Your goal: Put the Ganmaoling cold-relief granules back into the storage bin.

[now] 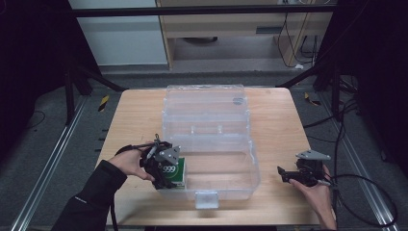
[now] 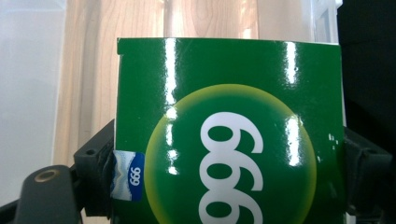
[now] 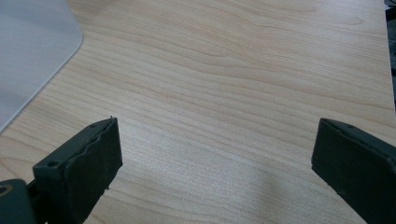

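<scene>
Left fingers grasp a green box inside the clear bin; right fingers released.

Light wood table with a visible grain, squarish top. Sitting right on it is a big clear plastic storage box with its lid flipped open flat behind it. Right of the box, the tabletop is just bare wood.
</scene>
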